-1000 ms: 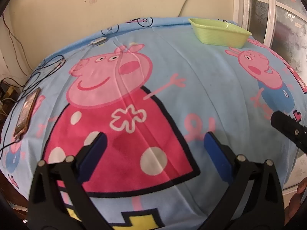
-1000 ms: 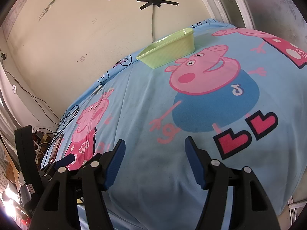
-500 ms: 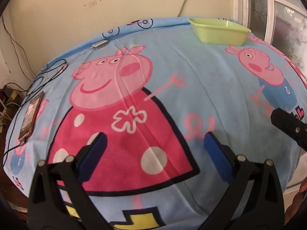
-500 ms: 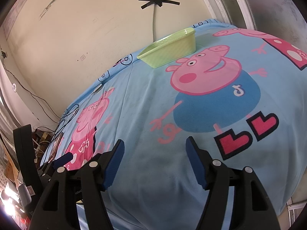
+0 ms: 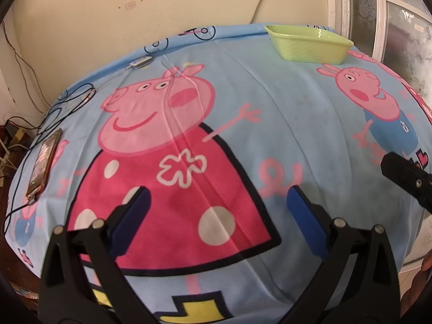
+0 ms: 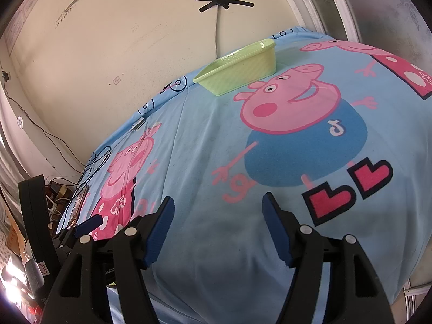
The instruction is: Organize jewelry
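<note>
Barely shifted since before, both claws, left (image 5: 217, 210) and right (image 6: 217, 217), gape wide, empty; ribbed pale-green basket (image 5: 310, 44) sits far.

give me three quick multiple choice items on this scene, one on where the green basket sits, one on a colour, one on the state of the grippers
1. Where does the green basket sit?
A. at the far edge of the sheet, near the wall
B. between the left gripper's fingers
C. on top of the phone

2. What colour are the pads on the gripper fingers?
A. red
B. blue
C. white

3. What state are the left gripper and the right gripper in?
A. both shut on the basket
B. left open, right shut on the phone
C. both open, holding nothing

Answers:
1. A, the basket stands at the back of the cartoon sheet, close to the wall.
2. B, the inner pads show dark blue in both wrist views.
3. C, each pair of fingers stands wide apart with only sheet between them; the phone lies untouched at the sheet's left edge.
</note>
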### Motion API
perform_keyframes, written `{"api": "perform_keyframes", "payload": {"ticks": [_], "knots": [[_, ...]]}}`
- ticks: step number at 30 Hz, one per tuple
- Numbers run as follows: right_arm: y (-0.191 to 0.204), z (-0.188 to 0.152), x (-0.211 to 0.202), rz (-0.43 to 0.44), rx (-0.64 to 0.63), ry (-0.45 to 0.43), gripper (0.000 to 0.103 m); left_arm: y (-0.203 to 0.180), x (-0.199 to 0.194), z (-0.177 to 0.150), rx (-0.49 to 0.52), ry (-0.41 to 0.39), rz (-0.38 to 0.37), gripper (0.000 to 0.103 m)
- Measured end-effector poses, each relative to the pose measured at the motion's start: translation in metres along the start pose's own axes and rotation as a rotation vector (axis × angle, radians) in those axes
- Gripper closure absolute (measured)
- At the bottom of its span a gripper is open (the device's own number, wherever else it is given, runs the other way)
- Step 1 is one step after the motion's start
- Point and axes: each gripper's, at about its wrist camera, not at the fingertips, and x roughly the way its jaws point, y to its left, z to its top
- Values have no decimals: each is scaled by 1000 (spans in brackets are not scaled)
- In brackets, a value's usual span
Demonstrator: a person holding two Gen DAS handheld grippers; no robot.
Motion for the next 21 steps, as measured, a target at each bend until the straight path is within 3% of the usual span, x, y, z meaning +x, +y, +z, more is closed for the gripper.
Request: {"api": "perform_keyframes", "payload": {"ticks": [21], "knots": [[2,-1,0,1,-2,-2,60,-1,0,1,41,3,12,6]]}}
